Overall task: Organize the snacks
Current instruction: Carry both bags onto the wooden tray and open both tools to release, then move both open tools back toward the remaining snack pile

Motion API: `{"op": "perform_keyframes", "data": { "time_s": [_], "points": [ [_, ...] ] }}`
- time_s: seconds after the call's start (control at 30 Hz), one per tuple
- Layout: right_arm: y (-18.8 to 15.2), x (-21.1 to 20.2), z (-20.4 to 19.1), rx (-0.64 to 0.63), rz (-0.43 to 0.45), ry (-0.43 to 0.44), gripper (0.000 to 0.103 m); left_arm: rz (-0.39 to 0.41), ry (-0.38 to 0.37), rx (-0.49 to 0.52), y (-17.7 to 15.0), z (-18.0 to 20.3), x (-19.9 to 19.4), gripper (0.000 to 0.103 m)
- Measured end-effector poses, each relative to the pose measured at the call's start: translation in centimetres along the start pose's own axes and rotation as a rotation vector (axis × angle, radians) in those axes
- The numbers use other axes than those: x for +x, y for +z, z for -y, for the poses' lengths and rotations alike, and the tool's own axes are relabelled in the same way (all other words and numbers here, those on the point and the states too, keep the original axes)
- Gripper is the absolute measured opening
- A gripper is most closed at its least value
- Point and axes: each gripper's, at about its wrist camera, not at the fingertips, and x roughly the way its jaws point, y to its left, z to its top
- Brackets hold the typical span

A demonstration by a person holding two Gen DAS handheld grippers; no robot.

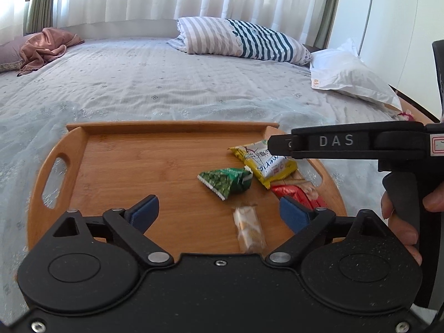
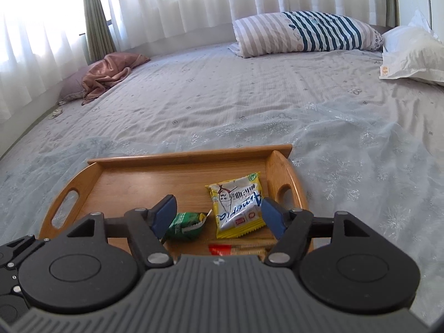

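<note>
A wooden tray (image 1: 116, 163) (image 2: 133, 177) lies on the bed and holds several snacks. In the left wrist view I see a yellow packet (image 1: 266, 163), a green packet (image 1: 226, 183), a red packet (image 1: 299, 194) and a clear-wrapped biscuit (image 1: 249, 230). My left gripper (image 1: 219, 212) is open and empty above the tray's near part, with the biscuit between its fingers. My right gripper (image 2: 219, 216) is open and empty above the yellow packet (image 2: 237, 205), with the green packet (image 2: 187, 223) by its left finger. The right gripper's body (image 1: 347, 141) reaches in from the right over the yellow packet.
The bed (image 2: 249, 97) has a grey patterned sheet. A striped pillow (image 1: 244, 40) and a white pillow (image 1: 349, 77) lie at the far side. A pink cloth (image 1: 44, 47) lies far left. Curtains (image 2: 180, 2) hang behind.
</note>
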Motion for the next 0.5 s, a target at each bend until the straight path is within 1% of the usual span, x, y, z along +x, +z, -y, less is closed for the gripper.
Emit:
{"op": "perform_keyframes", "data": {
  "time_s": [0.1, 0.4, 0.5],
  "points": [
    [-1.0, -1.5, -0.3, -0.023, 0.015, 0.011, 0.082, 0.006, -0.011, 0.001, -1.0, -0.1, -1.8, 0.095],
    [-4.5, -5.8, -1.2, -0.084, 0.066, 0.041, 0.086, 0.033, -0.012, 0.006, -4.2, -0.3, -6.6, 0.097],
    [-5.7, -6.9, -1.6, -0.109, 0.078, 0.04, 0.087, 0.035, -0.012, -0.01, -5.4, -0.7, -7.9, 0.097]
  ]
}}
